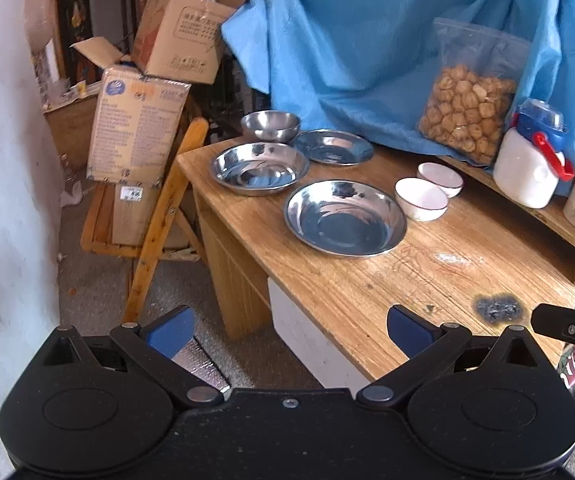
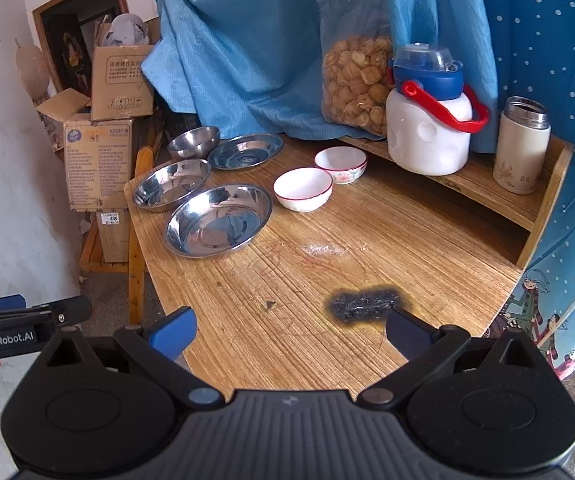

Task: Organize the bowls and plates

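On the wooden table [image 1: 427, 280] [image 2: 287, 292] lie three steel plates: a near one [image 1: 345, 218] [image 2: 218, 220], a left one [image 1: 260, 168] [image 2: 171, 185] and a far one [image 1: 333, 147] [image 2: 245, 151]. A small steel bowl [image 1: 270, 125] [image 2: 193, 142] stands at the far left corner. Two white bowls stand side by side, one nearer [image 1: 421, 199] [image 2: 303, 189] and one farther [image 1: 440, 179] [image 2: 340, 165]. My left gripper [image 1: 289, 330] is open and empty off the table's near left edge. My right gripper [image 2: 291, 330] is open and empty over the near table edge.
A raised shelf [image 2: 483, 184] at the back right holds a white jug with a red handle [image 2: 427, 120] [image 1: 529, 164], a thermos [image 2: 521, 146] and a bag of snacks [image 2: 355, 80]. Blue cloth [image 1: 367, 40] hangs behind. A wooden chair with cardboard boxes [image 1: 135, 132] stands left of the table.
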`<control>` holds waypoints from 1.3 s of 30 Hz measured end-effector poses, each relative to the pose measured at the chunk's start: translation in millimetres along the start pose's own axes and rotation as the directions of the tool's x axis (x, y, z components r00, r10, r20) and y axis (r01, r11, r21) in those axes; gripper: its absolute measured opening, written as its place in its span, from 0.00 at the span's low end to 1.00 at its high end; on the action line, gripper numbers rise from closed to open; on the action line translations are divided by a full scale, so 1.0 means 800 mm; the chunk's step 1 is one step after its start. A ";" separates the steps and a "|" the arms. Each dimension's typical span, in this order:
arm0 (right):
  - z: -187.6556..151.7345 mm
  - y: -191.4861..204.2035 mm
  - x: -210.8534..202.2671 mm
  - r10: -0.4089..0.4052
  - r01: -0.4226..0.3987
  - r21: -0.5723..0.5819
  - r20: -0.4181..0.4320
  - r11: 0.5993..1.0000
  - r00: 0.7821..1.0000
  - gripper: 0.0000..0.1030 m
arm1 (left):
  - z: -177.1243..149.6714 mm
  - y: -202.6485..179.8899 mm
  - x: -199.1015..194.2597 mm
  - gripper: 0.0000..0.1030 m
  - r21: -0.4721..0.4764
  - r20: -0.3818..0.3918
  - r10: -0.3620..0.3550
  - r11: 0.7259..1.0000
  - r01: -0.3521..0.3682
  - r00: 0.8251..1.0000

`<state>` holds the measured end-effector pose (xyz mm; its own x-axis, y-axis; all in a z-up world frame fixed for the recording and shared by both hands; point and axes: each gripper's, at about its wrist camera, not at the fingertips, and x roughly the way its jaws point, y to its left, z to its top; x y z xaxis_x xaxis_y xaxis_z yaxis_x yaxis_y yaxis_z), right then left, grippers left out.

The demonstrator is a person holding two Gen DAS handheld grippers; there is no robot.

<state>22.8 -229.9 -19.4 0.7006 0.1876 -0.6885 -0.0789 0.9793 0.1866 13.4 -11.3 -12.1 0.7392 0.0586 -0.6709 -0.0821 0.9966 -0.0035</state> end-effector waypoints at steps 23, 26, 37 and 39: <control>0.031 -0.034 0.021 0.046 -0.045 -0.025 0.022 0.999 0.999 1.00 | 0.062 0.005 0.028 0.99 -0.110 0.080 0.201 0.975 -0.192 0.976; 0.037 -0.030 0.037 0.042 -0.042 -0.002 0.029 0.999 0.999 1.00 | 0.081 0.014 0.050 0.99 -0.106 0.111 0.199 0.976 -0.188 0.974; 0.099 0.051 0.139 -0.065 0.065 0.069 0.003 0.996 0.998 1.00 | 0.193 0.102 0.199 0.99 -0.074 0.065 0.133 0.989 -0.128 0.989; 0.112 0.068 0.161 -0.076 0.077 0.101 -0.022 0.992 0.997 1.00 | 0.214 0.119 0.231 0.99 -0.025 0.067 0.118 0.993 -0.116 0.991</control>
<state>171.8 -159.2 -35.1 0.6890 0.1147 -0.7156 0.0474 0.9782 0.2024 256.2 104.2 -9.4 0.7677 0.1794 -0.6152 -0.1845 0.9812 0.0560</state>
